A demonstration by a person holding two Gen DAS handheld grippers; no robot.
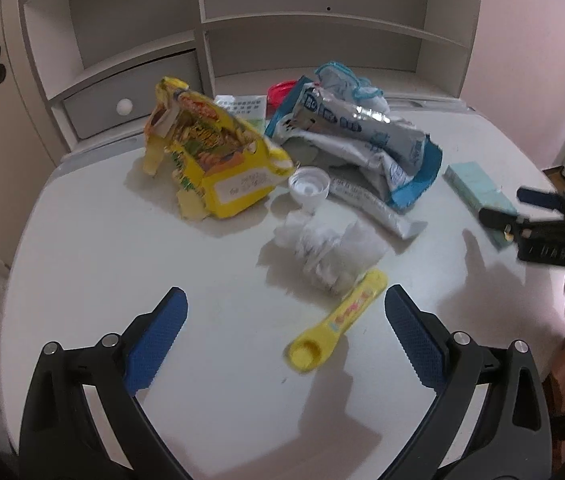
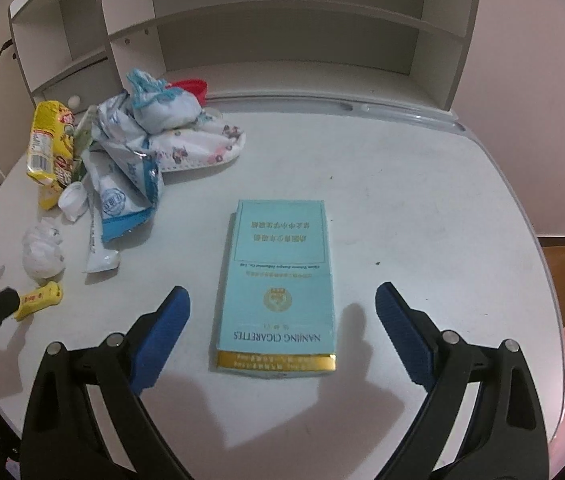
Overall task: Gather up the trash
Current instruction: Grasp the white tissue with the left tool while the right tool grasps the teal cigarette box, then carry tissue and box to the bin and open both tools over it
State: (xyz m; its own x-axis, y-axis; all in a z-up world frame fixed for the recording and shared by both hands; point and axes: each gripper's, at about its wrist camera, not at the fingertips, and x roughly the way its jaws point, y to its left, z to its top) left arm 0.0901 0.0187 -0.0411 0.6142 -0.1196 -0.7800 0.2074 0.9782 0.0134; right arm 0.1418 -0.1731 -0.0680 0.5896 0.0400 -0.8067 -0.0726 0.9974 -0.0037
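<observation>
Right gripper (image 2: 282, 308) first: jaws spread wide, holding nothing, and the pale blue cigarette pack (image 2: 278, 284) lies flat on the bench (image 2: 422, 208) right between them. Its long axis runs straight ahead, in line with the fingers, with the gold-banded end nearest the camera. So the narrow width faces the pads, and I'd judge a plain squeeze across it is all this grab needs; the right side is clearly the nearer one for that pack.

Over to the left gripper (image 1: 286, 320): jaws also wide apart and empty. A yellow spoon (image 1: 338, 322) lies between the tips, slanting from bowl at near-left to handle at far-right, so a close here would meet it on the skew. Just beyond and touching its handle end sits a crumpled white tissue (image 1: 326, 248). Farther out are a small white cap (image 1: 308, 188), a torn yellow wrapper (image 1: 210, 152), a blue and silver pouch (image 1: 366, 136) and a flattened tube (image 1: 378, 208).

The right view shows the pack's printed top and a patterned cloth (image 2: 198, 146) behind the pile, which the left view barely gives. The left view alone shows the spoon's bowl. No bin is visible in either view.
</observation>
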